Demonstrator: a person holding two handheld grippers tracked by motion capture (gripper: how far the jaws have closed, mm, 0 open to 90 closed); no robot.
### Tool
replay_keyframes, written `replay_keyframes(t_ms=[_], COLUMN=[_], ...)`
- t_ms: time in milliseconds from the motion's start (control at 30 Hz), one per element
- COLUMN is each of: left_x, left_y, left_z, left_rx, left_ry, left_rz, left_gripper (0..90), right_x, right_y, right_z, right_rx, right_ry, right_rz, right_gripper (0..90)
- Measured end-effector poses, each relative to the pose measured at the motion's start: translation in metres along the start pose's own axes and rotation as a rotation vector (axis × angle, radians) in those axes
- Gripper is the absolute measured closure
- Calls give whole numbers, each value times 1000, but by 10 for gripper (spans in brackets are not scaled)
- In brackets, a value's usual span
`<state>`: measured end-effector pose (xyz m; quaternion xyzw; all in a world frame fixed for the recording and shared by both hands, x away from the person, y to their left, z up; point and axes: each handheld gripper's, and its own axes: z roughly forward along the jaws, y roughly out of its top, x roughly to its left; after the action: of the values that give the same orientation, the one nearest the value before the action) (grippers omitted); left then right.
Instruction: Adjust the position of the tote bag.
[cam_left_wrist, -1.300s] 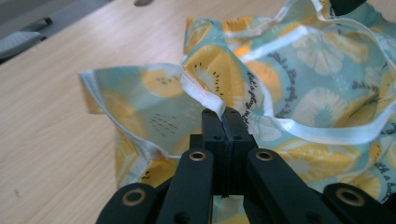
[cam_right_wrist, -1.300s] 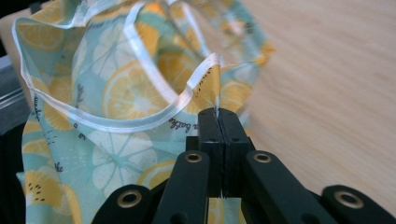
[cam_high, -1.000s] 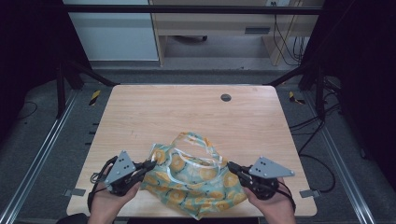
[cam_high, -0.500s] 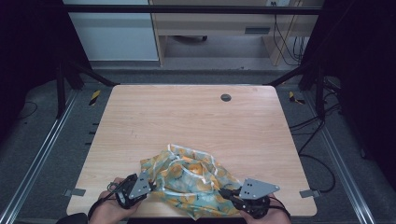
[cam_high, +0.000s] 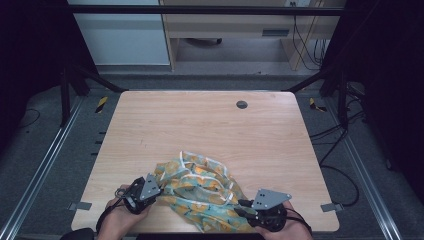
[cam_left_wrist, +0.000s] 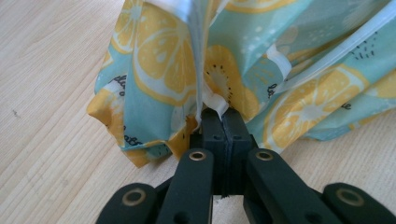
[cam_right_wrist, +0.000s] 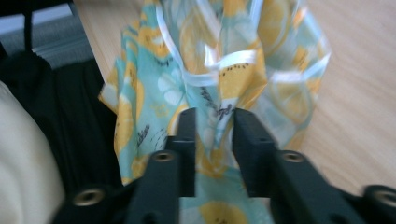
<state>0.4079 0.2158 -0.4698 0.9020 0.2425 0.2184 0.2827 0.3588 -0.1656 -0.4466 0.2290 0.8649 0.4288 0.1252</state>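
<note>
At the left, the left gripper was seen low at the near edge of the wooden table, its jaws pressed fully together on a white-trimmed edge of the fruit-print cloth, as the left gripper view made plain: the fabric rose bunched straight out of the clamped tips. The cloth itself, teal with orange and lemon slices, lay crumpled on the table between the two grippers, close to the near edge, with part of it seeming to hang over that edge in the right gripper view.

At the right, the right gripper was held against the cloth's other end. Its jaws had just been opening; in the right gripper view they stood parted with a fold of the cloth lying between them, and the pads did not appear to press on it.

The step in hand was judged to be the setting down of the cloth and its release on the right side. The next move was thought to call for the left grip to be let go too, or for a fresh corner to be taken on the right so the cloth could be spread.

No container was seen on the table; a small dark grommet was set in its far part.
</note>
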Motion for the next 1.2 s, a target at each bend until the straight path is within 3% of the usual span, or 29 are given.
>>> replay_keyframes(t_ms=[33, 133, 233, 333, 433, 467, 533, 567, 600, 667, 733, 833, 967, 1133, 1200], left_x=[0, 0, 0, 0, 0, 1, 1, 1, 2, 3, 4, 6, 9, 11, 11], left_y=[0, 0, 0, 0, 0, 0, -1, -2, -2, -3, -3, -4, -5, -6, -6], left_z=[0, 0, 0, -1, -4, -5, -5, -6, -6, -6, -6, -7, -7, -9, -9], left_rx=[0, 4, 0, -4, -22, -15, -29, -29, -26, -26, -28, -23, -1, -19, -24], left_ry=[3, 16, 20, 10, 4, 4, 1, 2, -1, 6, 12, 18, 25, 29, 22], left_rz=[1, 3, -3, -12, -28, -20, -41, -47, -48, -61, -76, -82, -87, -104, -107], left_gripper=[900, 900, 900, 899, 899, 899, 897, 895, 893, 888, 875, 876, 875, 869, 882], right_x=[0, -1, -6, -6, -2, -2, -3, -5, -5, -1, 9, 29, 44, 40, 38], right_y=[4, 18, 39, 62, 79, 83, 86, 88, 90, 91, 90, 78, 53, 30, 31], right_z=[-3, -11, -10, 6, 31, 41, 48, 50, 48, 43, 37, 35, 44, 65, 63], right_rx=[-14, -75, -104, -97, -54, -25, -23, -37, -73, -114, -137, -97, 7, 93, 80], right_ry=[5, 30, 21, 19, 11, -13, -59, -56, -65, -50, 15, 110, 134, 144, 143], right_rz=[5, 12, 8, -3, -24, -31, -43, -23, -20, -20, -50, -96, -124, -72, -60], right_gripper=[585, 562, 541, 484, 470, 552, 759, 872, 896, 900, 900, 900, 900, 897, 780])
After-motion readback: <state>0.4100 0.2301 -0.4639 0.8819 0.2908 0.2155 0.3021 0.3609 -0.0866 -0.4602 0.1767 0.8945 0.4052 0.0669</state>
